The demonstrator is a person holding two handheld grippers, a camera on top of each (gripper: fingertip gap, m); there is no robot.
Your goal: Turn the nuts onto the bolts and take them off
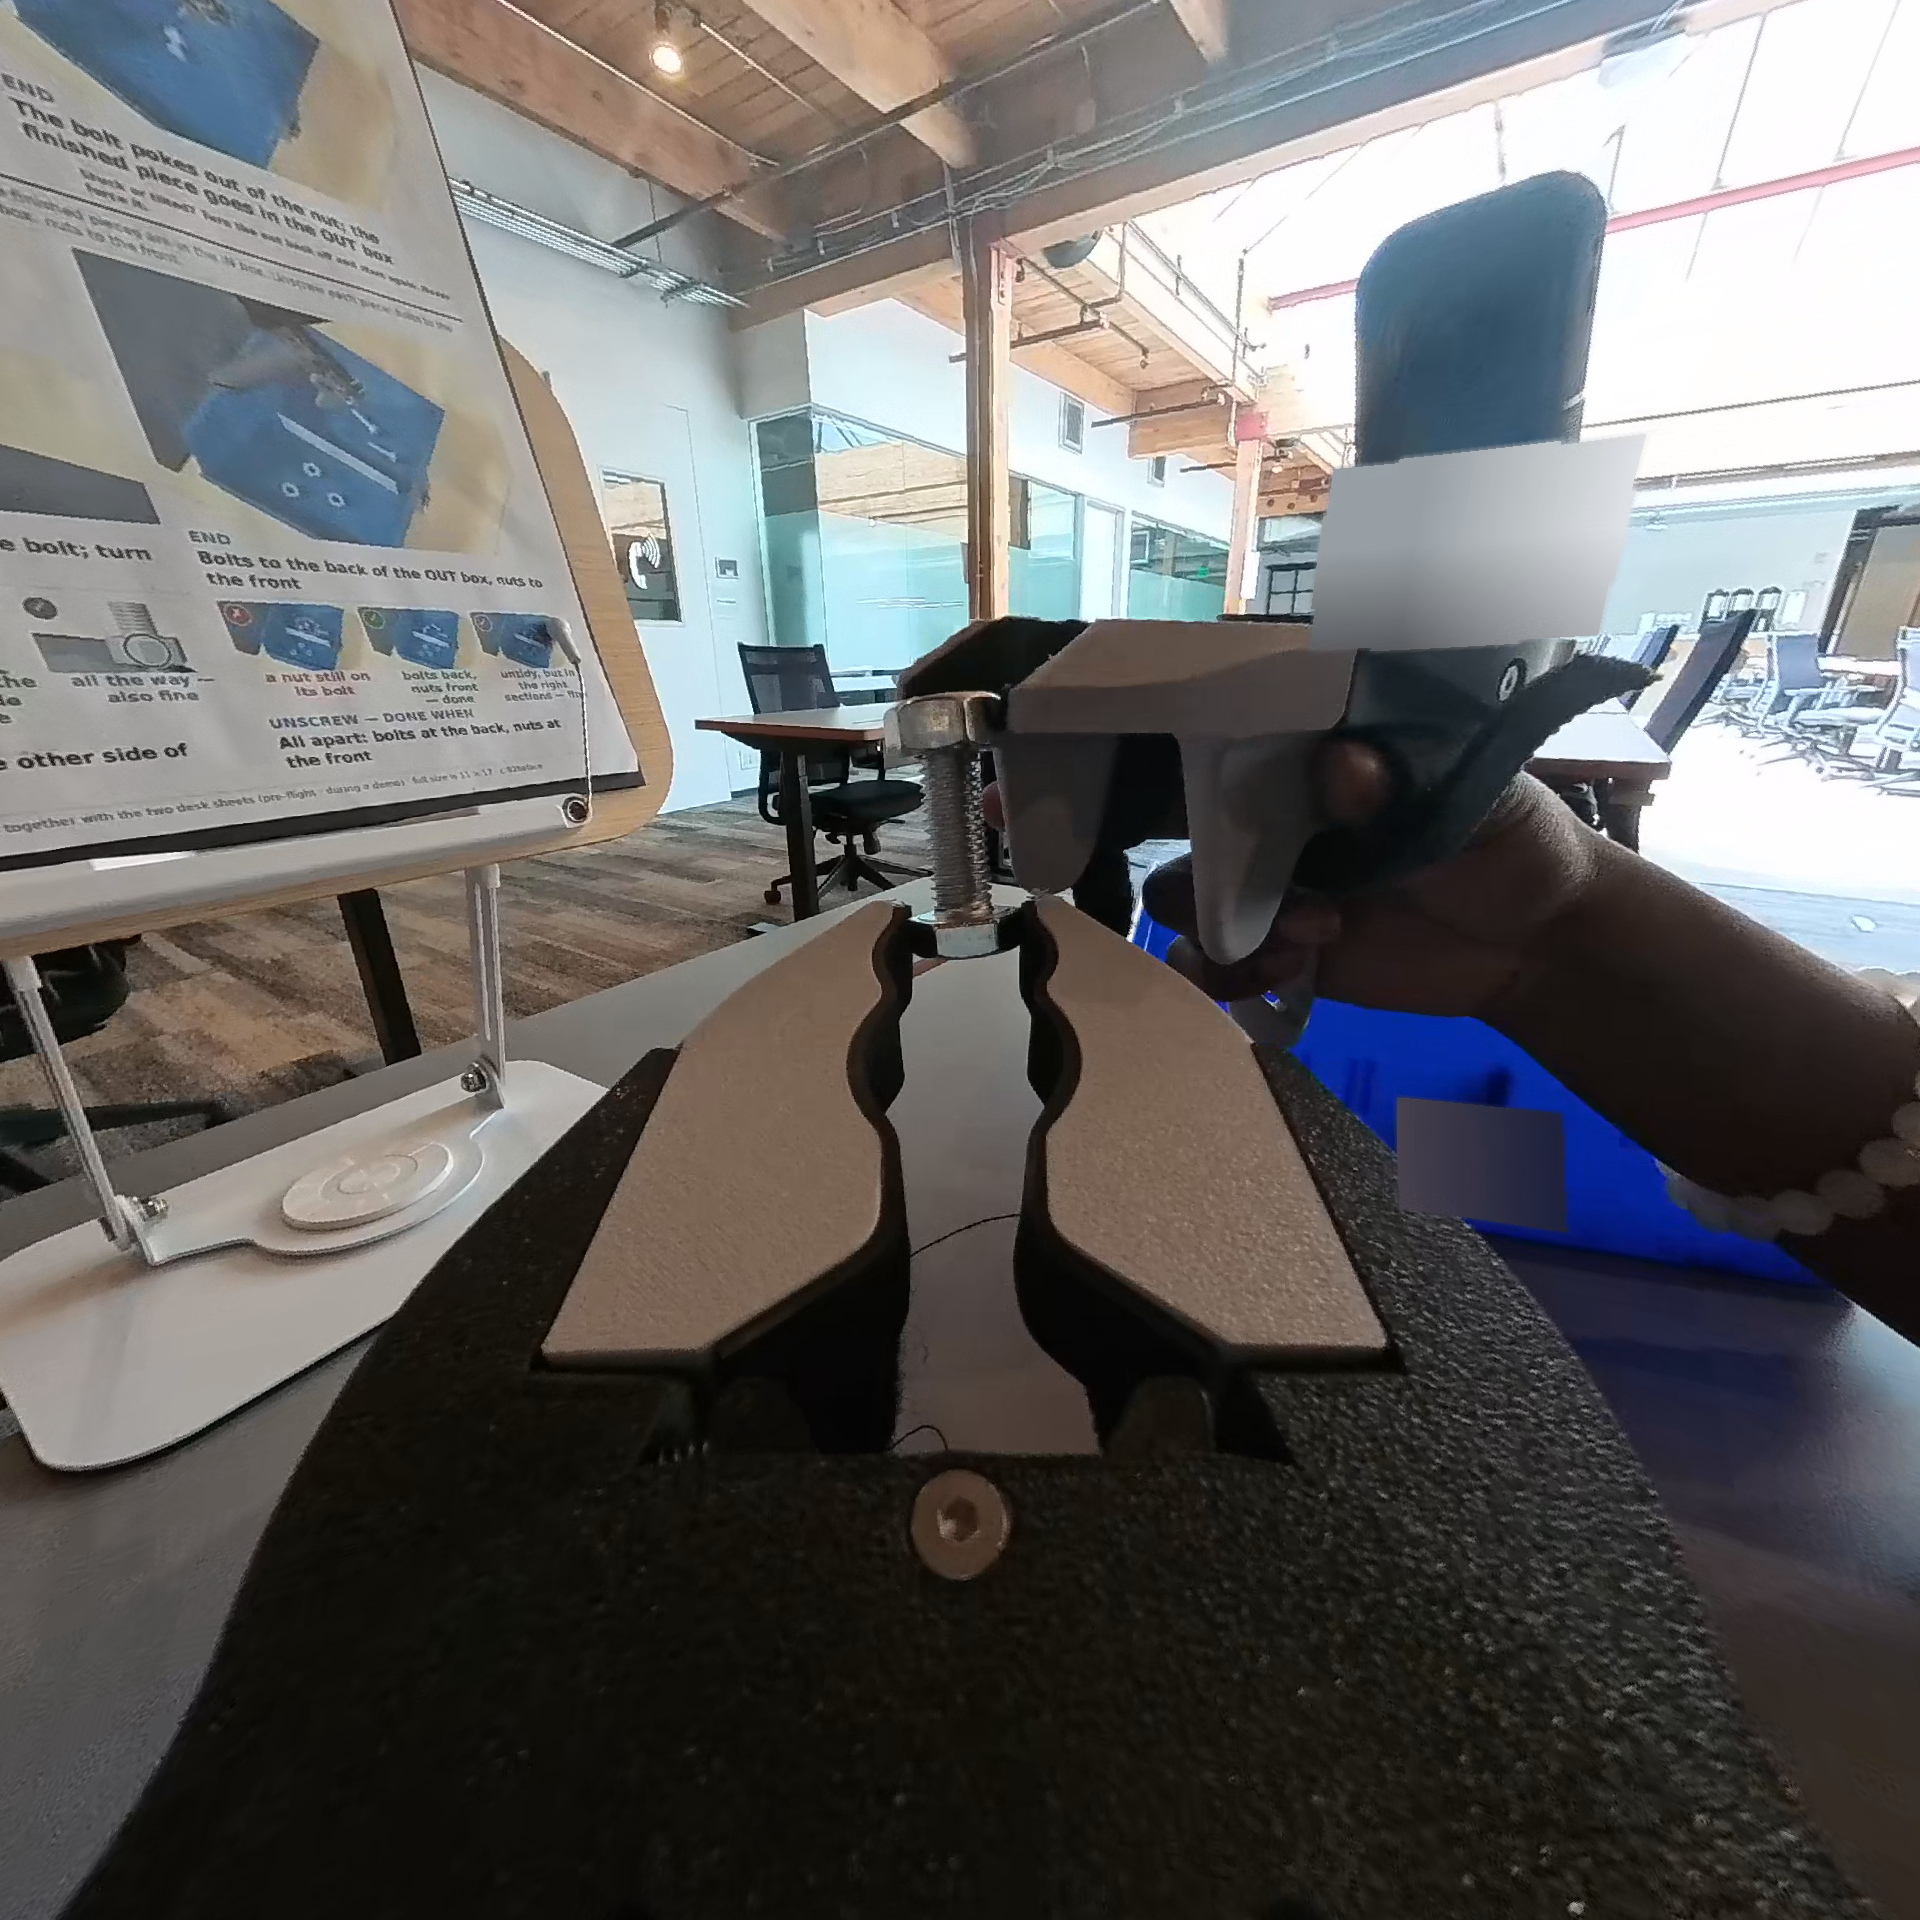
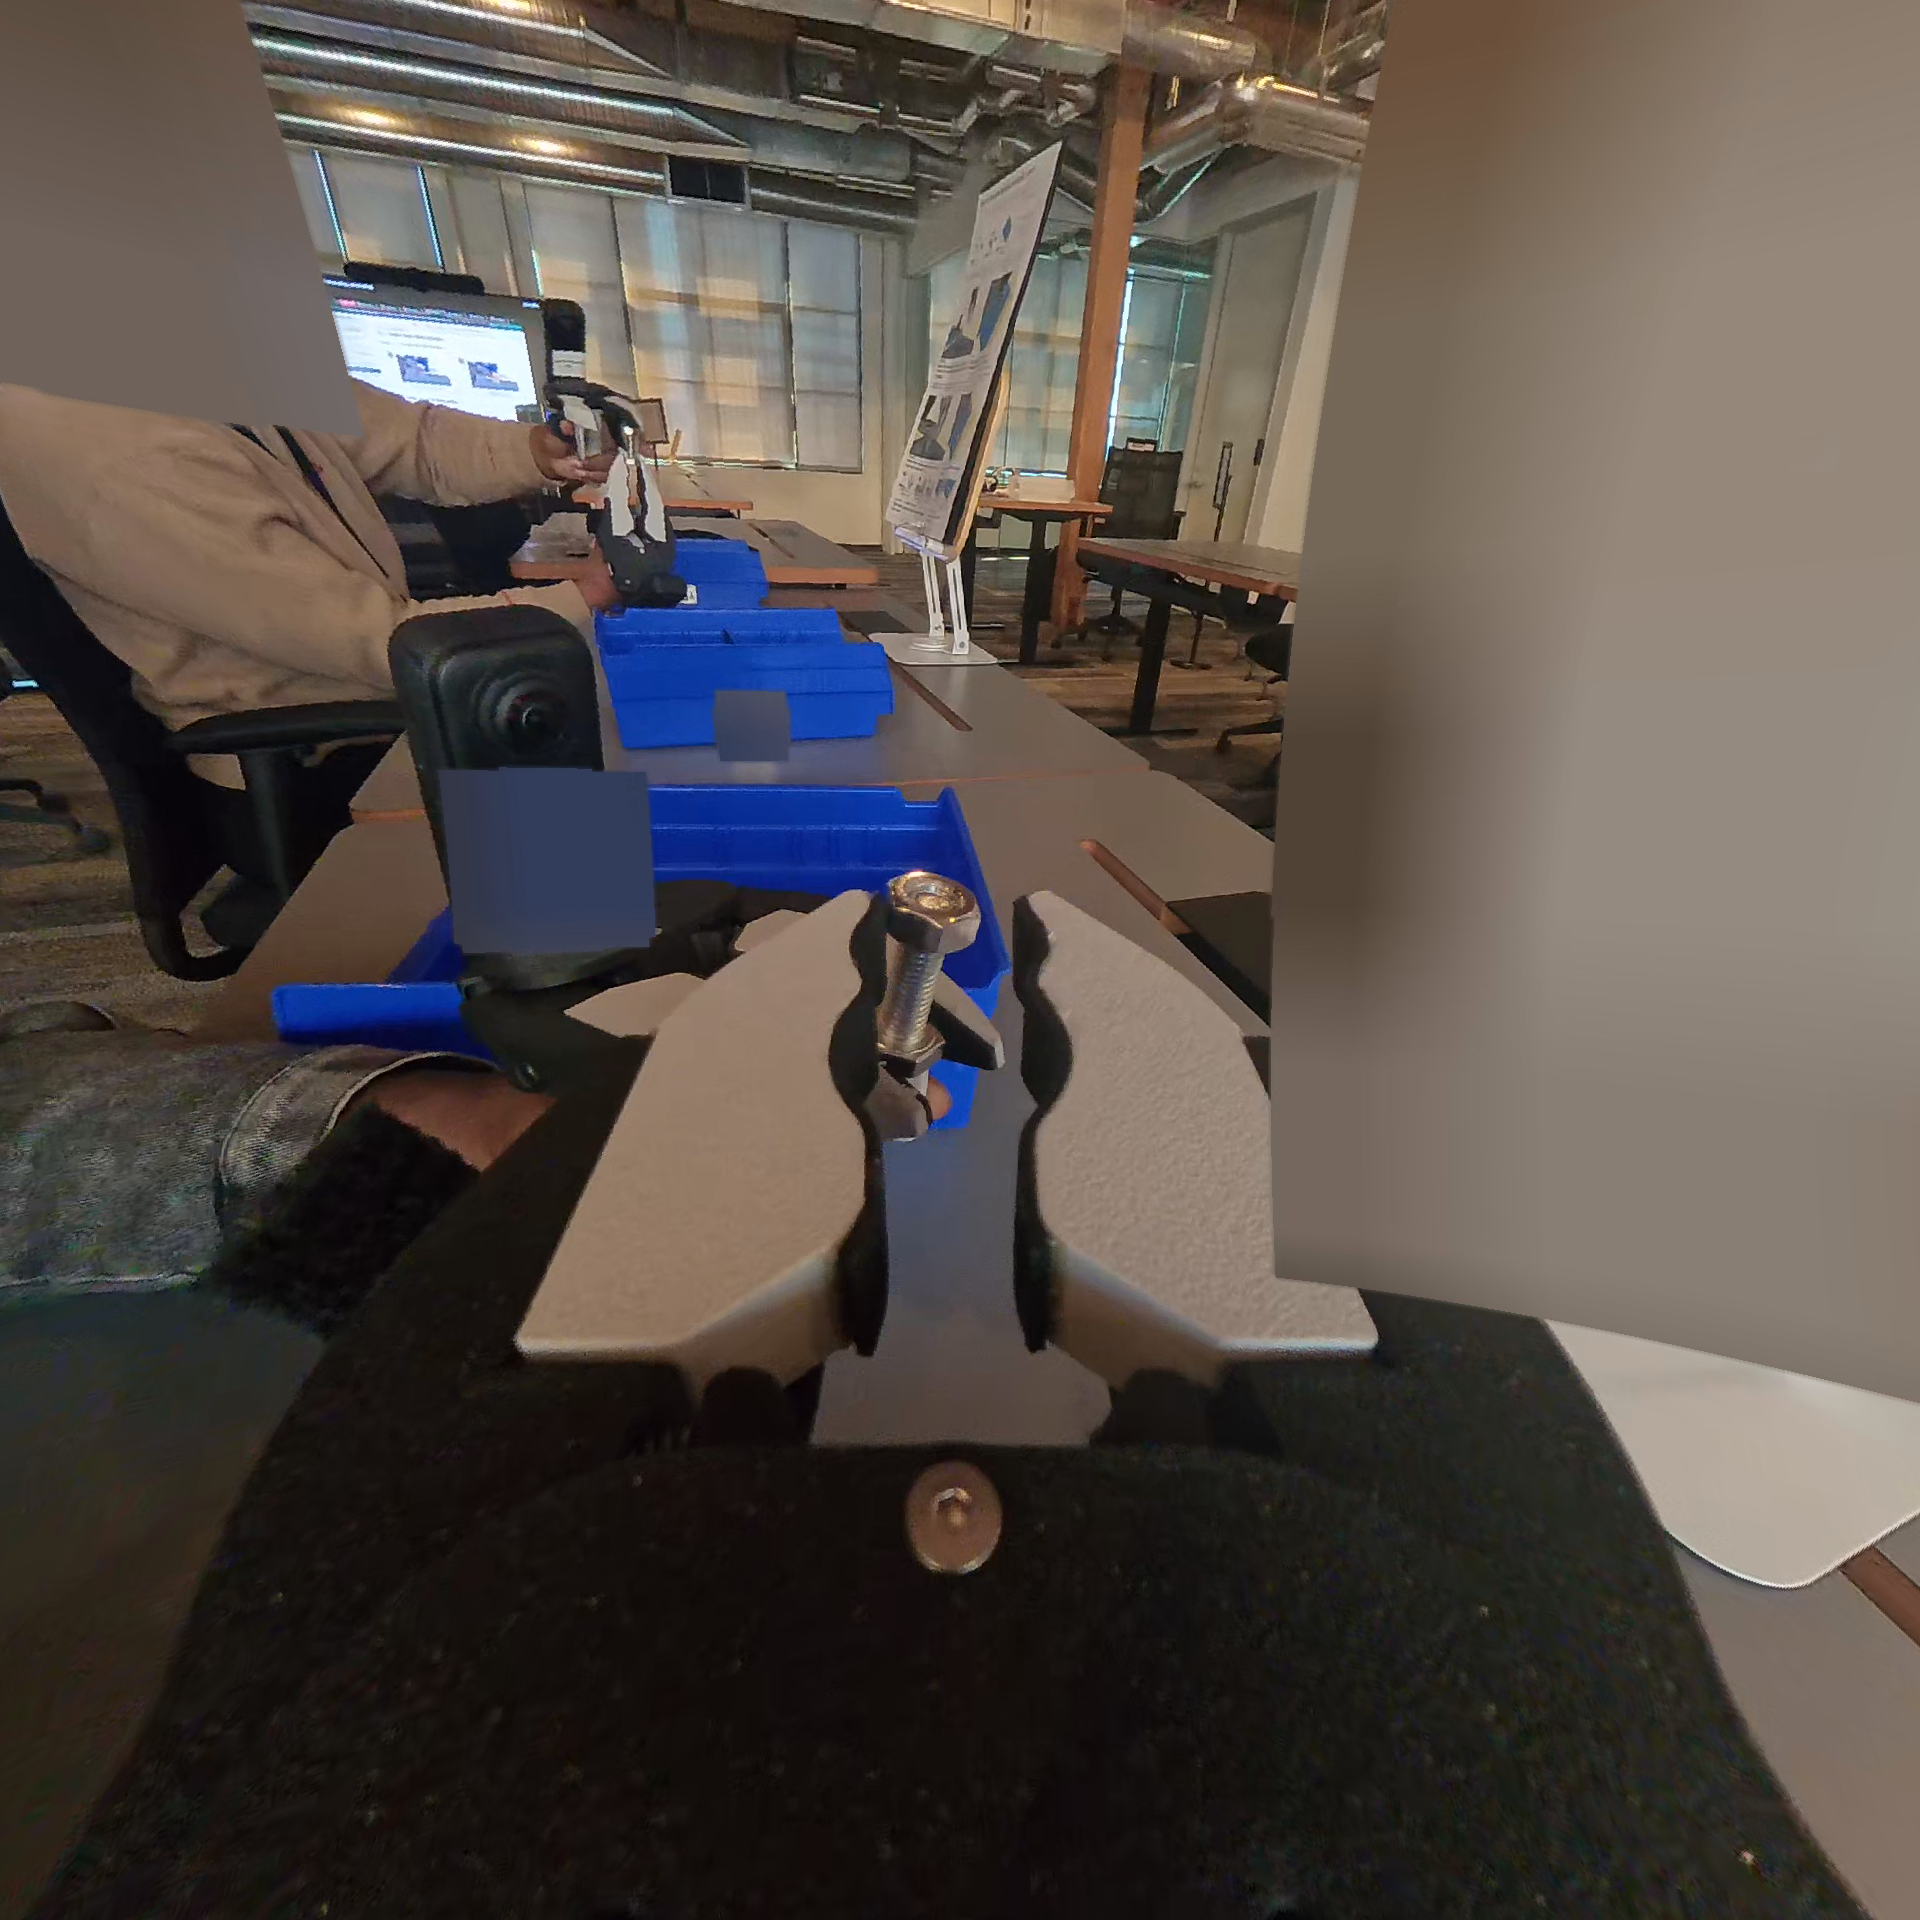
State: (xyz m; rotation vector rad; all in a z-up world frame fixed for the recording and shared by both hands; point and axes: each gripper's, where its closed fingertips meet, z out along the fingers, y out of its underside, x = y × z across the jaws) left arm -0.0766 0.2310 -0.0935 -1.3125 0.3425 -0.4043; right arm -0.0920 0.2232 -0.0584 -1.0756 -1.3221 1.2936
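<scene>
A steel bolt (image 1: 958, 831) stands upright in the air above the grey table. My left gripper (image 1: 966, 923) is shut on the hex head at its lower end (image 1: 966, 940). A hex nut (image 1: 935, 722) sits at the top end of the thread. My right gripper (image 1: 992, 698) comes in from the right, its jaws on either side of the nut. In the right wrist view my right gripper (image 2: 945, 909) is open around the nut (image 2: 932, 907): one finger touches it and a gap shows at the other. The left gripper's fingers (image 2: 971, 1034) hold the bolt (image 2: 912, 997) from below.
A blue bin (image 1: 1351, 1081) lies on the table (image 1: 1766, 1455) behind the bolt, also in the right wrist view (image 2: 810, 831). An instruction sheet on a stand (image 1: 260, 416) with a white base (image 1: 208, 1247) is at the left. A person (image 2: 208, 540) with grippers and more blue bins (image 2: 727, 665) are at a farther table. Both grippers' tips are close together, under 4 cm apart.
</scene>
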